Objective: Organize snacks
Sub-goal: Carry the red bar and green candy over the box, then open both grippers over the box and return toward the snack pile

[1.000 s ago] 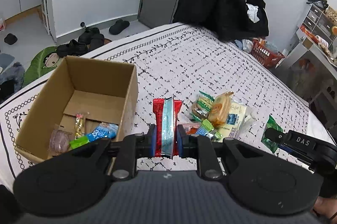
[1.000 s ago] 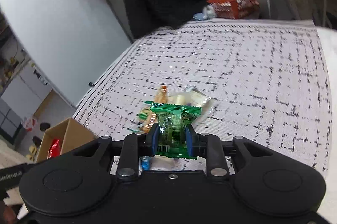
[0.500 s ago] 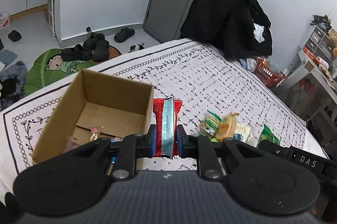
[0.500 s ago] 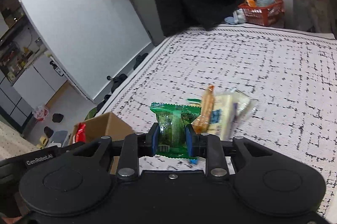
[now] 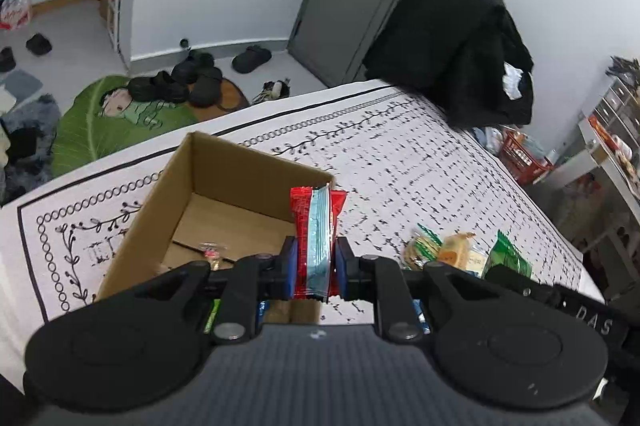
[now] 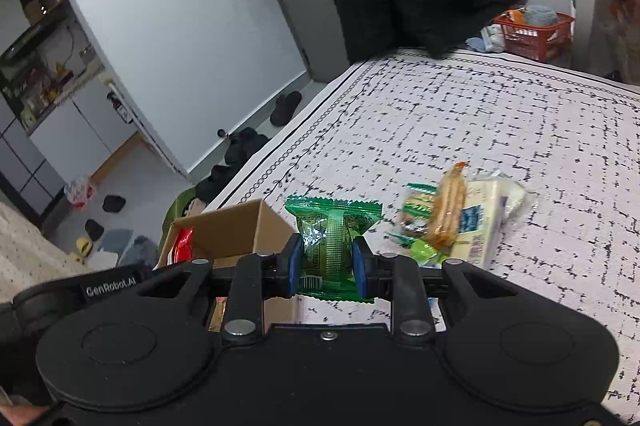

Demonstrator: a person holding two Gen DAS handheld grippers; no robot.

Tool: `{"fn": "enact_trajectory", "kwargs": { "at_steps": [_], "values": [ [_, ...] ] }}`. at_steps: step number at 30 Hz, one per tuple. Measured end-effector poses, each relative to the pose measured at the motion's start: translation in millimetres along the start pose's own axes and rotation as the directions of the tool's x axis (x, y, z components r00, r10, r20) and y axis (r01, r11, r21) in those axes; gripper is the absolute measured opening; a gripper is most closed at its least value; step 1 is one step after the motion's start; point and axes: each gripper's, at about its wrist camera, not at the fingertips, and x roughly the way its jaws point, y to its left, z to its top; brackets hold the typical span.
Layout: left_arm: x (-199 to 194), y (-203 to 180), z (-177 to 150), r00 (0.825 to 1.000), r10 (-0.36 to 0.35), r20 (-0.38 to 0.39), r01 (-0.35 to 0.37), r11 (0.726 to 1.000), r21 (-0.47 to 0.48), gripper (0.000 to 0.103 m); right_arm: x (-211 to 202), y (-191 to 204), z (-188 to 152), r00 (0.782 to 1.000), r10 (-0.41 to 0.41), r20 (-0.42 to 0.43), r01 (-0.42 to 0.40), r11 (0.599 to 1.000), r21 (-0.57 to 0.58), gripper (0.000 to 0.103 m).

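My left gripper (image 5: 313, 272) is shut on a red and light-blue snack packet (image 5: 316, 238), held upright over the near right corner of an open cardboard box (image 5: 168, 193). A few small snacks lie on the box floor. In the right wrist view my right gripper (image 6: 327, 266) is shut on a green snack packet (image 6: 330, 238), just right of the same box (image 6: 236, 226). A small pile of snacks (image 6: 452, 214) lies on the patterned cloth to the right; the same pile (image 5: 452, 254) shows in the left wrist view.
The patterned white cloth (image 6: 520, 129) covers a wide flat surface. A black coat (image 5: 452, 37) hangs at its far edge, with a red basket (image 6: 532, 33) beyond. Shoes (image 5: 188, 81) and a green leaf mat (image 5: 100, 121) lie on the floor to the left.
Both grippers have moved left toward the box with their packets. The red packet now hangs over the box's corner, and the green one has left the pile behind.
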Motion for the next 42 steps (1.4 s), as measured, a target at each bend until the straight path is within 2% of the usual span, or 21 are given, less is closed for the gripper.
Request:
{"fn": "enact_trajectory", "kwargs": {
  "at_steps": [6, 24, 31, 33, 35, 37, 42],
  "values": [
    [4, 21, 6, 1.0, -0.007, -0.017, 0.006, 0.998, -0.061, 0.019, 8, 17, -7, 1.0, 0.007, -0.013, -0.008, 1.0, -0.024, 0.026],
    [16, 56, 13, 0.998, 0.034, -0.043, -0.041, 0.987, -0.153, 0.02, 38, 45, -16, 0.998, 0.038, -0.044, -0.038, 0.999, 0.007, 0.026],
    [15, 56, 14, 0.998, 0.045, -0.04, -0.05, 0.987, -0.152, 0.034, 47, 58, -6, 0.996, 0.067, -0.055, -0.068, 0.998, -0.013, 0.026],
    [14, 57, 14, 0.998, 0.059, -0.038, -0.065, 0.986, -0.156, 0.041, 49, 62, -4, 0.995, 0.076, -0.06, -0.077, 0.997, -0.021, 0.027],
    [13, 58, 14, 0.997, 0.077, -0.03, -0.081, 0.983, -0.165, 0.054, 50, 66, -3, 0.993, 0.094, -0.066, -0.096, 0.995, -0.026, 0.028],
    [10, 59, 16, 0.996, 0.094, -0.012, -0.095, 0.981, -0.172, 0.058, 50, 67, -1, 0.992, 0.106, -0.066, -0.108, 0.994, -0.022, 0.029],
    [6, 61, 18, 0.992, 0.124, 0.019, -0.118, 0.974, -0.194, 0.07, 46, 58, 4, 0.991, 0.119, -0.054, -0.119, 0.993, 0.012, 0.05]
  ]
}}
